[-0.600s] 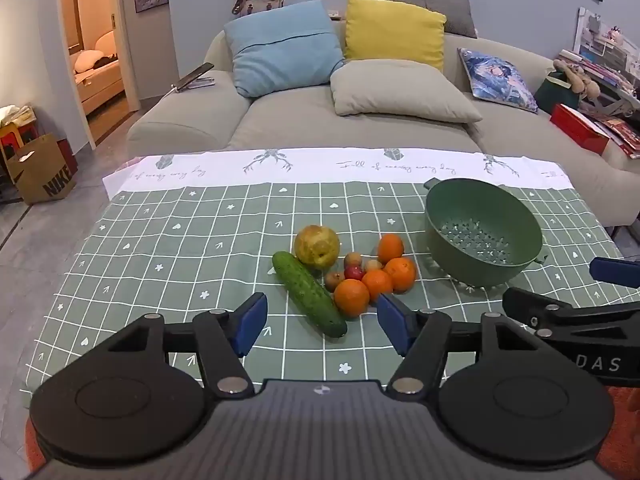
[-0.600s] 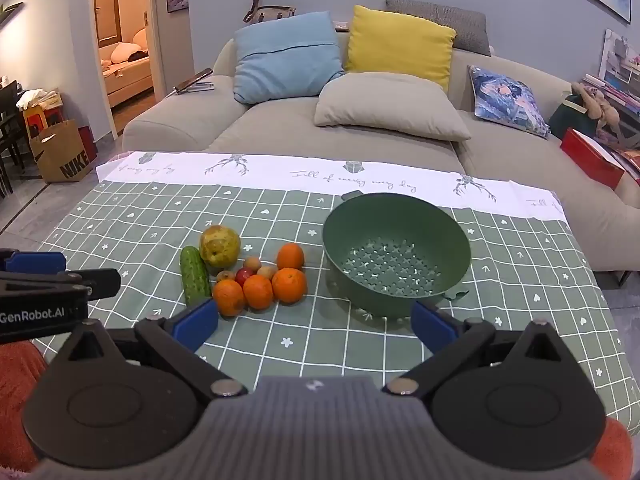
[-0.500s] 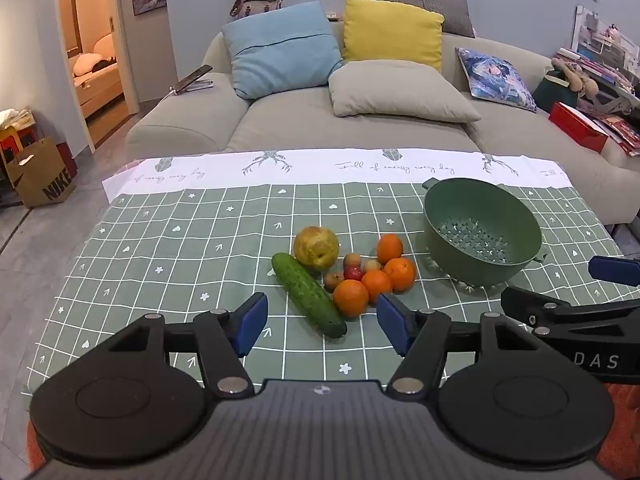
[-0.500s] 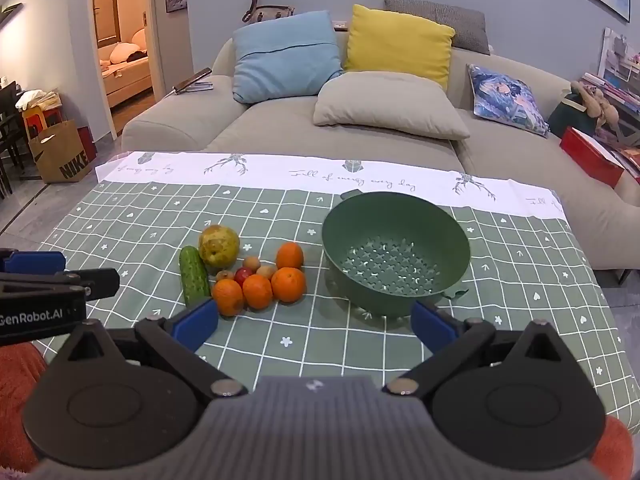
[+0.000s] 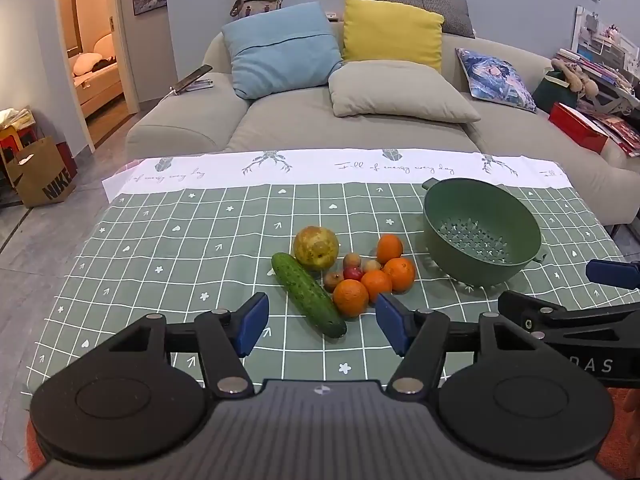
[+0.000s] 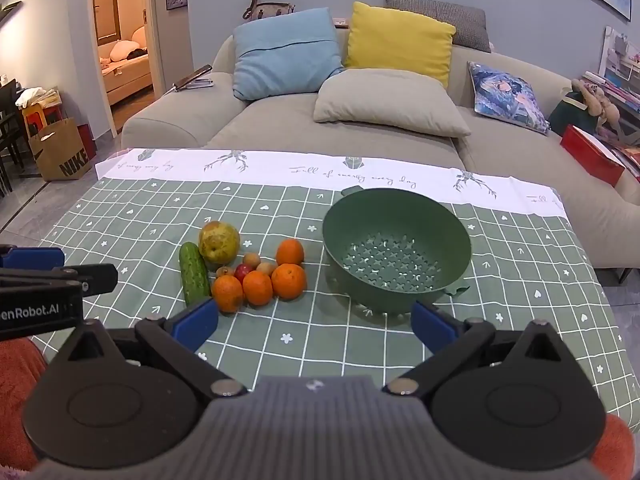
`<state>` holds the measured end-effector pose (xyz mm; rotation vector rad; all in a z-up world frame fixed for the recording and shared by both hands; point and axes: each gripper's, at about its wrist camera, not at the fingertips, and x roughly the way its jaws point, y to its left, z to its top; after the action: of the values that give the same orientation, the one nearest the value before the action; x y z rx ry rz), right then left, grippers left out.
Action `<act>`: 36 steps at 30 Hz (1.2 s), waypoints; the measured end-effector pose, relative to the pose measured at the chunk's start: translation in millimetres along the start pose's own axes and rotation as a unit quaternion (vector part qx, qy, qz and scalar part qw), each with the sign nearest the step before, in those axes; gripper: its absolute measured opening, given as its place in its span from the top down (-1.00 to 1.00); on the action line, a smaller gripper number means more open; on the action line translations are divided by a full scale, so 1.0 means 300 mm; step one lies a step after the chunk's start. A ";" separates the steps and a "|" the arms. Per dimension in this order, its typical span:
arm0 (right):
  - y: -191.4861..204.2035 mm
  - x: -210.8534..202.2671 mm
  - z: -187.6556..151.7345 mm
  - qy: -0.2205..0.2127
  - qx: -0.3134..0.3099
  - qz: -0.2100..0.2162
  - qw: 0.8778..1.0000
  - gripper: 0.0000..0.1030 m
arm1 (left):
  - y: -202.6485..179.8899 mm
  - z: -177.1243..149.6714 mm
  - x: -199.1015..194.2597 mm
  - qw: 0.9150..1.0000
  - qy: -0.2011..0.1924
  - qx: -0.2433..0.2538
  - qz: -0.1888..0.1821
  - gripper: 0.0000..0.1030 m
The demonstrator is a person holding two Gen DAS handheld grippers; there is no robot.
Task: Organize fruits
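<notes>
Green checked cloth covers the surface [image 5: 160, 240]; sofa [image 5: 360, 128] beyond. Fruits [image 6: 256, 268] cluster mid-surface beside a cucumber [image 5: 308, 294], left of the empty green colander [image 6: 396, 252]. Left gripper [image 5: 320, 324] and right gripper [image 6: 314, 326] hover near, both spread, nothing between.

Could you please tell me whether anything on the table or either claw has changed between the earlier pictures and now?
Nothing has visibly changed. The left claw and right claw are open and empty as before, above the near edge of the green checked tablecloth. The long green cucumber, the four oranges, the small fruits beside them and the empty green plastic colander lie where they were.
</notes>
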<state>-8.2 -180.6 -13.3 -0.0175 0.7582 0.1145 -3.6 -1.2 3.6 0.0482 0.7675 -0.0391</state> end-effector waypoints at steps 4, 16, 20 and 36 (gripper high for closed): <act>0.000 0.000 -0.004 -0.001 0.000 -0.001 1.000 -0.91 | 0.000 -0.001 0.006 1.000 0.001 0.000 0.001 -0.41; -0.003 0.003 -0.005 0.001 0.001 0.000 1.000 -0.91 | 0.005 -0.006 0.012 1.000 0.005 -0.004 0.002 -0.41; -0.002 0.002 -0.006 0.000 0.000 0.000 1.000 -0.91 | 0.006 -0.006 0.012 1.000 0.005 -0.004 0.002 -0.41; -0.002 0.002 -0.006 0.000 0.000 -0.001 1.000 -0.91 | 0.014 -0.007 0.013 1.000 0.006 -0.006 0.004 -0.41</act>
<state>-8.9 -181.4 -15.1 -0.0178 0.7582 0.1133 -1.8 3.0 -0.4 0.0407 0.7788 -0.0265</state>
